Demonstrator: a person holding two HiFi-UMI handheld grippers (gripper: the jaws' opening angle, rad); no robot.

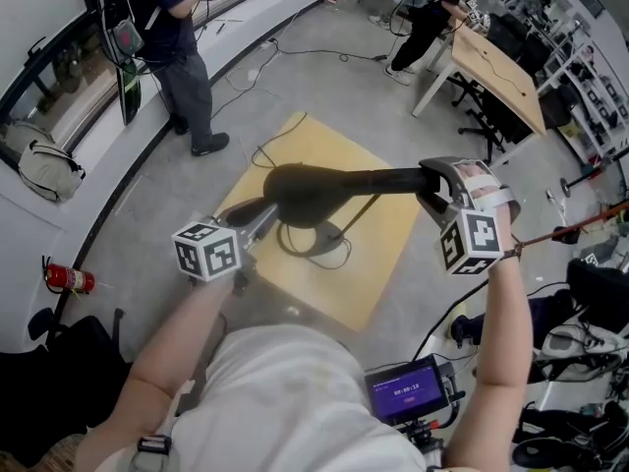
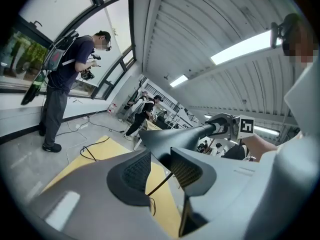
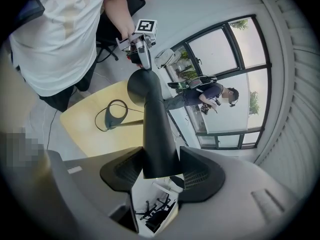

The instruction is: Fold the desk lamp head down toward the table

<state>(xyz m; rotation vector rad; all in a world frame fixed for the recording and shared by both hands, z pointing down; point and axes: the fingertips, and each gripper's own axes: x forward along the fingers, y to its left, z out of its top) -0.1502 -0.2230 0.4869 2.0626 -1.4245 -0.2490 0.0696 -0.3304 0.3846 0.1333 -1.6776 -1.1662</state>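
Lamp head (image 1: 324, 187) held roughly level above the yellow bench (image 1: 385, 254), over its base (image 1: 310, 236). Right tongs (image 1: 430, 187) pinch the narrow end at 3 o'clock; left tongs (image 1: 261, 220) pinch the broad rim at 8 o'clock. Folding appears hardly begun: the lowering toward the bench remains.

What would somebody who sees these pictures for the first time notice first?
The eye falls first on the black lamp, stretched between the two grippers above the yellow table in the middle of the head view. The right gripper clamps its wide end, and the left gripper holds its rounded end. At the upper left, a person in dark clothes stands by the windows.
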